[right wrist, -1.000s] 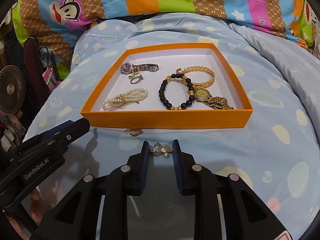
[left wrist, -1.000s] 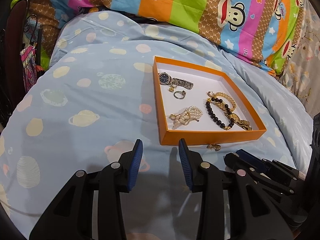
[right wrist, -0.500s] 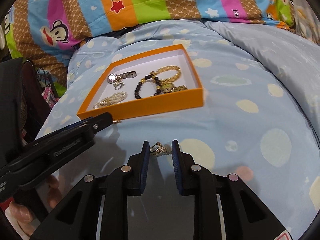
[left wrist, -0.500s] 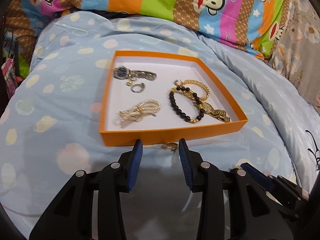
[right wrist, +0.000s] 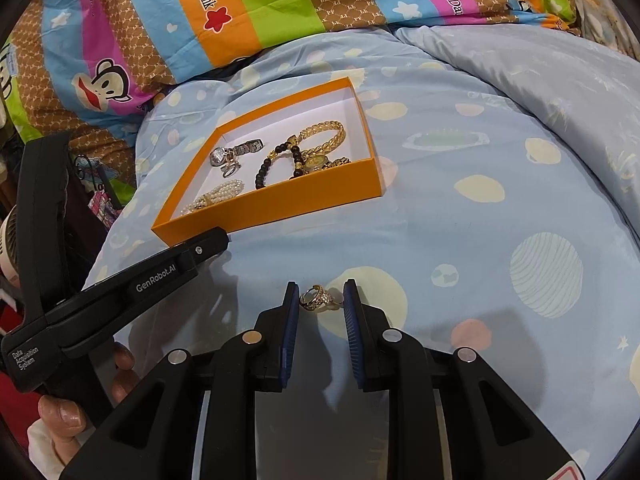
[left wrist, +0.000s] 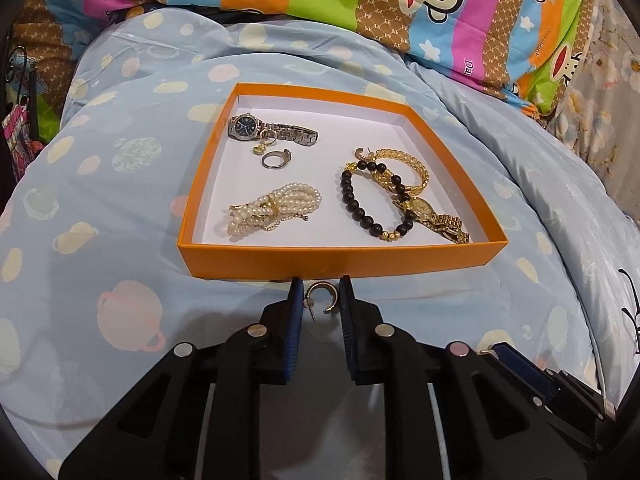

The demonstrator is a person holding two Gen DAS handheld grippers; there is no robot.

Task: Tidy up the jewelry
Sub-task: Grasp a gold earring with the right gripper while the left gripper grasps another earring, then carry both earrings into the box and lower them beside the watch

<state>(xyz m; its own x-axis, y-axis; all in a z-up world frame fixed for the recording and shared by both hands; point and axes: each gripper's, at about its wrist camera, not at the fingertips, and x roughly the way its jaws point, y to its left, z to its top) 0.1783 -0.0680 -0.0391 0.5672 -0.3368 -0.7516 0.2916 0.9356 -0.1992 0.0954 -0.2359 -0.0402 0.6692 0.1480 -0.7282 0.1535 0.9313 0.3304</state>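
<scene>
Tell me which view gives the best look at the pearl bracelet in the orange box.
The left wrist view: the pearl bracelet lies fully visible, near and seen from above, in the orange box. In the right wrist view it is far off, small, and partly hidden behind the box's near wall.
</scene>
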